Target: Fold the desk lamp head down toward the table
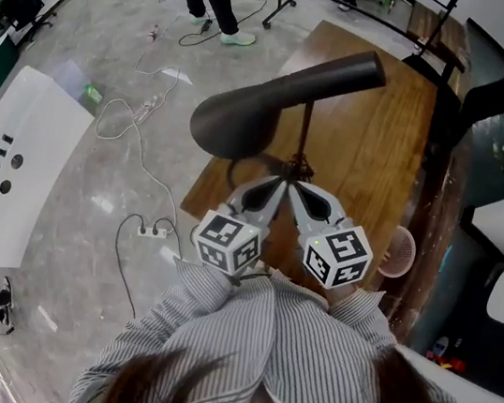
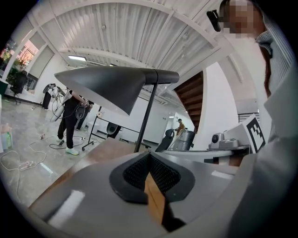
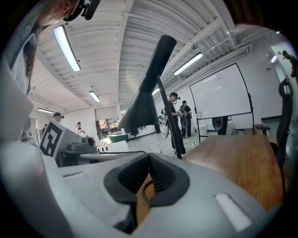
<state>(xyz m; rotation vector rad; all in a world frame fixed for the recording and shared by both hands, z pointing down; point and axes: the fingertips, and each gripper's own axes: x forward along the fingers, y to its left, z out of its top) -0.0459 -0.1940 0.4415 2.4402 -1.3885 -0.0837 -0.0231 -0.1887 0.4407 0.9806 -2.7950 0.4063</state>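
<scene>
Both shut and empty, left claw [image 1: 276,185] and right claw [image 1: 297,190] meet below the lamp head [image 1: 278,96], which slants lower-left to upper-right, wide end nearer the left one.

No words, brand names or numbers can be read anywhere. The only print is the black-and-white square patterns on the left marker cube [image 1: 226,242] and the right marker cube [image 1: 338,254], at six o'clock in the head view. Marks on the whiteboard [image 3: 219,93] are too faint to read.
</scene>
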